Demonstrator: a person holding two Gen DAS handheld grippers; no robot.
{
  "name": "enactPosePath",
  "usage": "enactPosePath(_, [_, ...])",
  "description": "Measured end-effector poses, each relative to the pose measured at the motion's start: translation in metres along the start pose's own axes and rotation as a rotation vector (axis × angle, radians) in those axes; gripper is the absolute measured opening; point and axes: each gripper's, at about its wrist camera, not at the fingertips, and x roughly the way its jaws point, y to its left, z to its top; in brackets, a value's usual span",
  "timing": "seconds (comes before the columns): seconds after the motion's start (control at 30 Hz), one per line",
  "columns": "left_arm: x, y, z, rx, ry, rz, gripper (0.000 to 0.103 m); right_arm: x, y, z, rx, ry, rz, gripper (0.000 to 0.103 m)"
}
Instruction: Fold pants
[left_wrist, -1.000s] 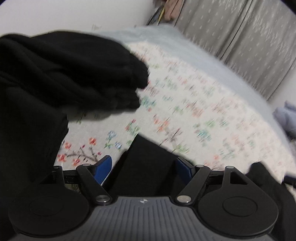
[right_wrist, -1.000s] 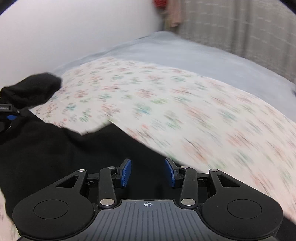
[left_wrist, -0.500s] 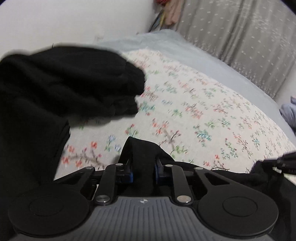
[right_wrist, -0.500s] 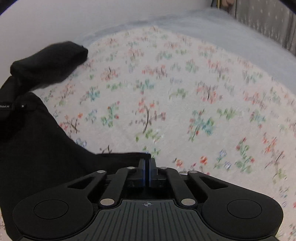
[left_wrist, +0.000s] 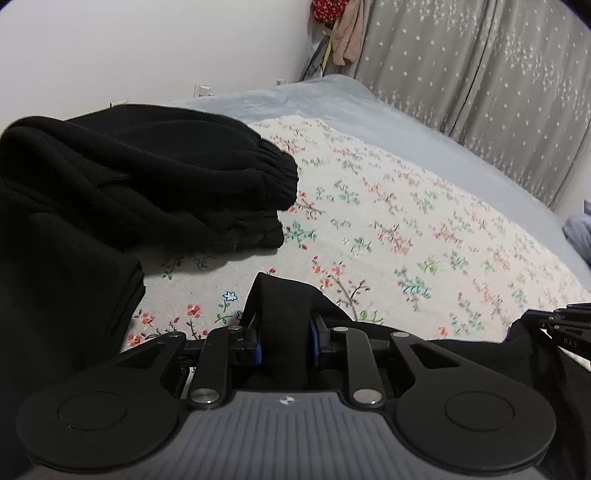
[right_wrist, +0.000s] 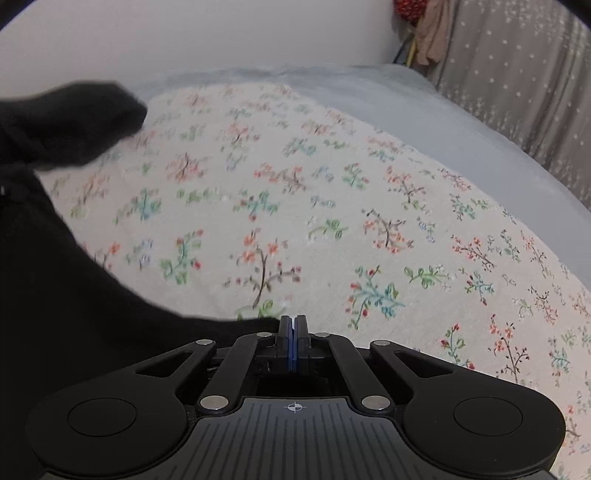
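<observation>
Black pants (left_wrist: 140, 184) lie bunched on a floral bedsheet (left_wrist: 406, 229), elastic cuffs toward the middle. My left gripper (left_wrist: 284, 339) is shut on a fold of the pants fabric (left_wrist: 280, 306) that stands up between its blue pads. My right gripper (right_wrist: 291, 332) is shut, jaws together, at the edge of the black pants fabric (right_wrist: 92, 314) that stretches to its left; the pinch itself is barely visible. The right gripper's tip also shows at the right edge of the left wrist view (left_wrist: 565, 325).
The floral sheet (right_wrist: 332, 221) lies over a blue-grey bedcover (left_wrist: 388, 122). A white wall is behind, grey star-patterned curtains (left_wrist: 480, 74) to the right, clothes hanging in the corner (left_wrist: 343, 33).
Both grippers closed from open: the left onto a fold of the pants, the right at the fabric edge. Both have since lifted slightly, pulling the fabric up.
</observation>
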Motion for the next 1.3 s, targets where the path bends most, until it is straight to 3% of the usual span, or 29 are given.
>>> enactPosePath(0.1, [-0.008,-0.007,-0.002,0.048,-0.007,0.016,0.028,-0.017,-0.005,0.004,0.061,-0.072,0.023,0.0])
enactPosePath(0.17, [-0.002,-0.006,-0.003,0.067,0.035,0.016,0.038,-0.015,-0.006,0.006,0.046,-0.02,0.099,0.004])
enactPosePath(0.2, [0.001,-0.003,-0.003,0.076,0.056,0.025,0.047,-0.009,-0.007,0.006,0.04,0.024,0.121,0.012])
enactPosePath(0.23, [0.002,0.0,-0.002,0.07,0.063,0.035,0.049,-0.002,-0.008,0.006,0.031,0.063,0.115,0.017])
enactPosePath(0.27, [0.002,0.004,-0.001,0.059,0.063,0.045,0.051,0.002,-0.009,0.005,0.031,0.073,0.104,0.029])
enactPosePath(0.3, [0.001,0.008,-0.001,0.043,0.061,0.04,0.052,0.001,-0.012,0.006,0.046,0.061,0.093,0.042])
enactPosePath(0.37, [0.002,0.014,-0.001,0.003,0.071,0.008,0.052,-0.004,-0.018,0.01,0.103,0.023,0.114,0.059])
enactPosePath(0.4, [0.005,0.015,-0.002,-0.004,0.079,0.001,0.052,-0.007,-0.022,0.011,0.141,0.013,0.164,0.06])
enactPosePath(0.43, [0.006,0.014,-0.004,-0.001,0.08,0.004,0.051,-0.007,-0.023,0.012,0.171,0.018,0.214,0.06])
enactPosePath(0.47, [0.009,0.012,-0.005,0.003,0.076,0.004,0.04,-0.002,-0.023,0.011,0.187,0.048,0.241,0.054])
enactPosePath(0.5, [0.01,0.01,-0.006,-0.007,0.078,-0.005,0.031,0.005,-0.017,0.009,0.169,0.1,0.226,0.038])
enactPosePath(0.53, [0.01,0.008,-0.006,-0.02,0.075,0.005,0.027,0.011,-0.009,0.006,0.124,0.131,0.209,0.038])
enactPosePath(0.6, [0.004,-0.001,-0.002,0.004,0.052,0.041,0.018,0.005,0.005,0.004,0.08,0.107,0.186,0.017])
enactPosePath(0.7, [-0.013,-0.006,0.007,-0.007,-0.004,0.07,0.016,-0.007,0.01,0.01,0.086,0.05,0.123,0.01])
enactPosePath(0.83, [-0.024,-0.012,0.01,0.015,-0.06,0.096,0.016,-0.027,0.015,0.015,0.068,-0.075,0.043,0.01])
enactPosePath(0.93, [0.008,-0.019,0.001,0.099,0.004,0.139,0.017,0.001,0.019,0.004,0.059,-0.012,0.015,0.01])
enactPosePath(1.03, [0.019,-0.021,-0.001,0.161,0.0,0.184,0.031,0.017,0.026,-0.006,0.103,-0.028,-0.046,0.017])
enactPosePath(1.1, [0.012,-0.023,0.003,0.186,-0.019,0.215,0.057,0.008,0.024,0.0,0.142,-0.016,-0.098,0.048])
enactPosePath(1.17, [0.0,-0.021,0.007,0.193,-0.067,0.25,0.068,-0.013,0.021,-0.001,0.163,-0.054,-0.138,0.065])
enactPosePath(1.3, [-0.016,-0.012,0.012,0.123,-0.084,0.232,0.079,-0.081,0.01,-0.028,0.266,-0.131,-0.084,0.065])
